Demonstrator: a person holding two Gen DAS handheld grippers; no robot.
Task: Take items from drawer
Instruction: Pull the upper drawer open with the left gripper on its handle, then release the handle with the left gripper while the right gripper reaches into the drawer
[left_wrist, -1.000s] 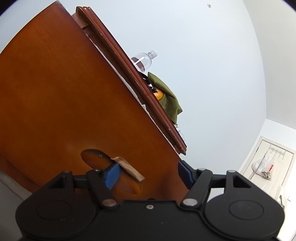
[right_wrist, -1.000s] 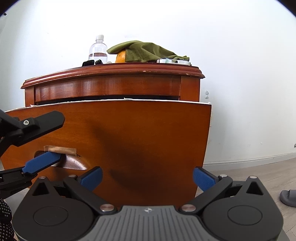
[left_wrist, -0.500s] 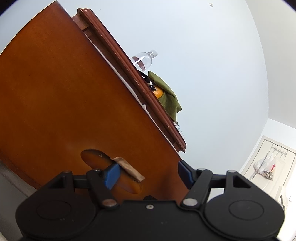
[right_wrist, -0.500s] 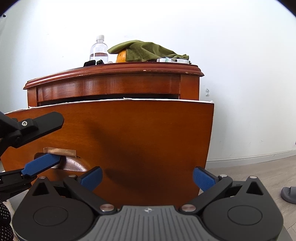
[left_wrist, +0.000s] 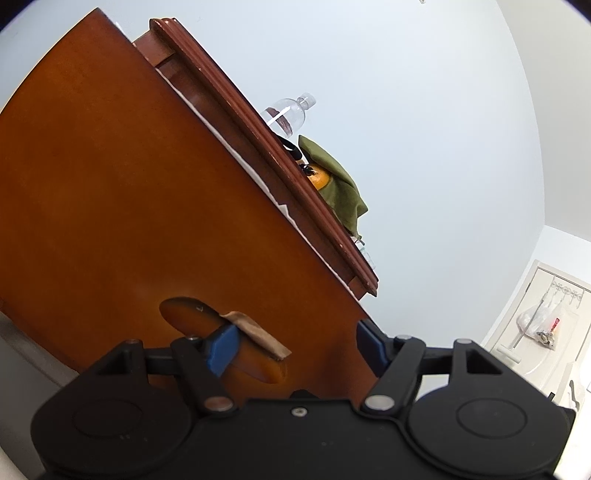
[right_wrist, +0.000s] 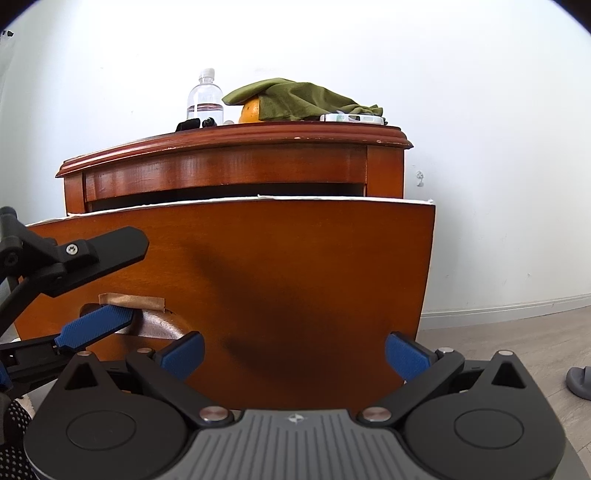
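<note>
Jaws apart on both the left gripper (left_wrist: 295, 338) and right gripper (right_wrist: 293, 350); one glossy curved wooden drawer (right_wrist: 295, 266), one taped oval handle recess (left_wrist: 221, 345).

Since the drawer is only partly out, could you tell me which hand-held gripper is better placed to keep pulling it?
Left. The left hand-held gripper already has one blue finger hooked in the drawer front's handle recess. The right hand-held gripper is open, in front of the drawer, holding nothing.
</note>
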